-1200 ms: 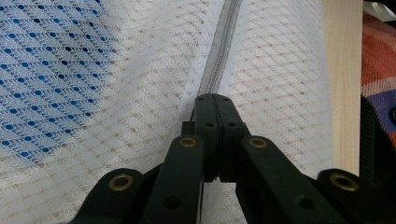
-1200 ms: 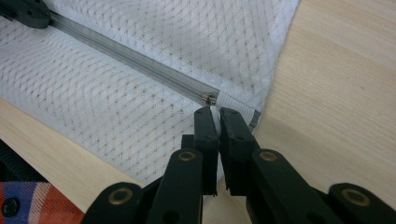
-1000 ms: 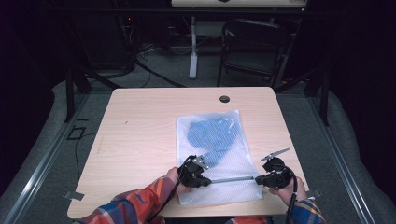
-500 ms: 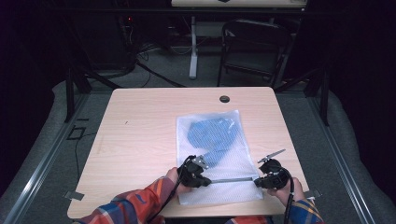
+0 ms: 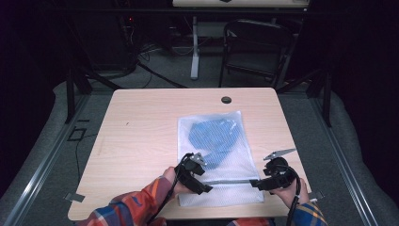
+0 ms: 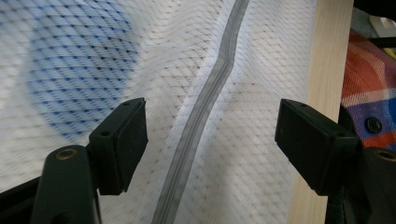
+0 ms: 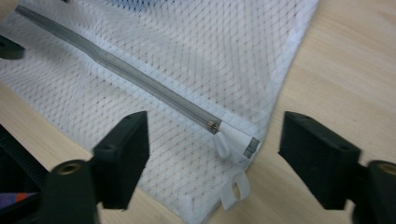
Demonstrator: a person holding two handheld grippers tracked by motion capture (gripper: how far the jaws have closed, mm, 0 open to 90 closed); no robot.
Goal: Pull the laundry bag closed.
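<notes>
Mesh bag (image 5: 221, 160) is lying flat on the wooden table (image 5: 141, 132), toward the person's side and a little to the right of the middle. It is white and see-through, and something blue (image 5: 214, 136) is sitting inside it, in the far half. A grey zipper (image 5: 230, 181) is running across the near end of the bag, from one side to the other.

The person is holding a black tool in each hand, and both plaid sleeves (image 5: 136, 209) are coming in from the near edge.

The left gripper (image 5: 207, 189) is sitting over the bag's near left corner. In the left gripper view its jaws are standing wide apart with nothing between them, and the zipper (image 6: 205, 107) is running right down the gap. The blue thing (image 6: 70, 70) is showing through the mesh (image 6: 261, 60) off to one side, and the table edge (image 6: 322, 93) is showing on the other.

The right gripper (image 5: 254, 183) is sitting at the bag's near right corner. Its jaws are wide apart too and are holding nothing. In the right gripper view the zipper (image 7: 116, 70) is ending between them at a small white pull tab (image 7: 223, 145). A little white loop (image 7: 233, 186) is hanging off the corner of the bag just below it, lying on the bare table (image 7: 355, 70).
</notes>
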